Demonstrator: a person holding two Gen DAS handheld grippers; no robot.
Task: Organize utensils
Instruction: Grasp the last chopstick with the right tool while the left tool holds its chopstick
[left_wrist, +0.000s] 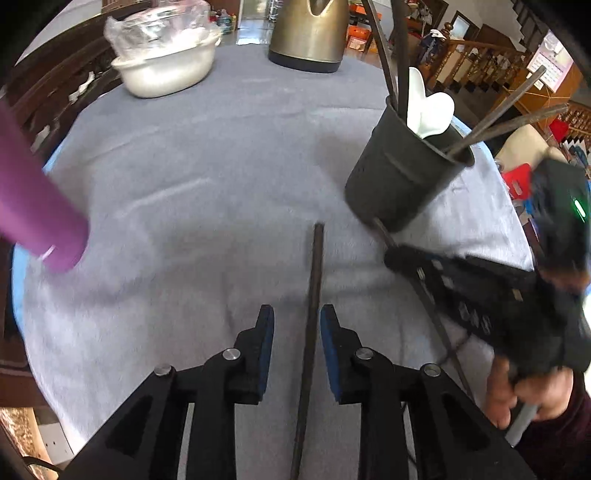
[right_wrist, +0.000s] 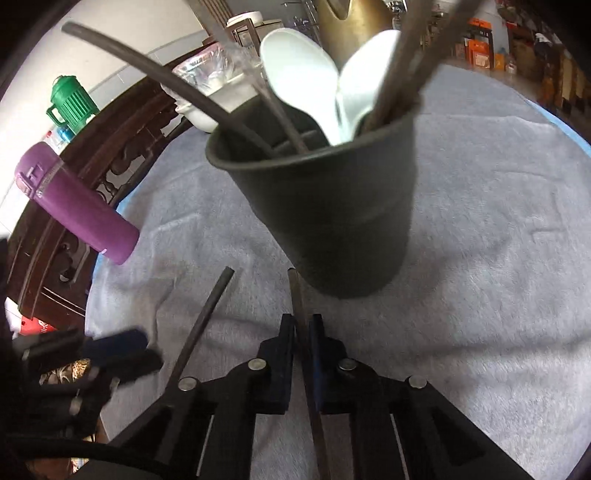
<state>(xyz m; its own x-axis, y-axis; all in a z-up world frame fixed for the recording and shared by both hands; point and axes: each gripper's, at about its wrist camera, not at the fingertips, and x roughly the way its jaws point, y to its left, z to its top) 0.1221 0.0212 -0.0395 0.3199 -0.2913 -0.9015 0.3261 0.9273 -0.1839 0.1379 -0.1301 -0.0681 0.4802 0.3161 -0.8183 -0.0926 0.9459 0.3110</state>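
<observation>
A dark grey utensil cup (left_wrist: 399, 177) (right_wrist: 332, 221) stands on the towel and holds two white spoons (right_wrist: 314, 85) and several dark chopsticks. One loose chopstick (left_wrist: 316, 266) (right_wrist: 207, 317) lies on the towel between the blue pads of my left gripper (left_wrist: 297, 328), which do not touch it; the gripper is open. A second chopstick (right_wrist: 295, 291) (left_wrist: 382, 232), with its tip near the cup's base, is pinched by my right gripper (right_wrist: 303, 325) (left_wrist: 395, 258), which is shut on it. The left gripper (right_wrist: 122, 350) shows blurred at the lower left of the right wrist view.
A grey towel (left_wrist: 184, 177) covers the round table. A purple bottle (left_wrist: 40, 210) (right_wrist: 81, 206) stands at the left edge. A white bowl under plastic wrap (left_wrist: 166, 62) and a golden kettle (left_wrist: 306, 33) stand at the far side. A person's hand (left_wrist: 532, 391) grips the right tool.
</observation>
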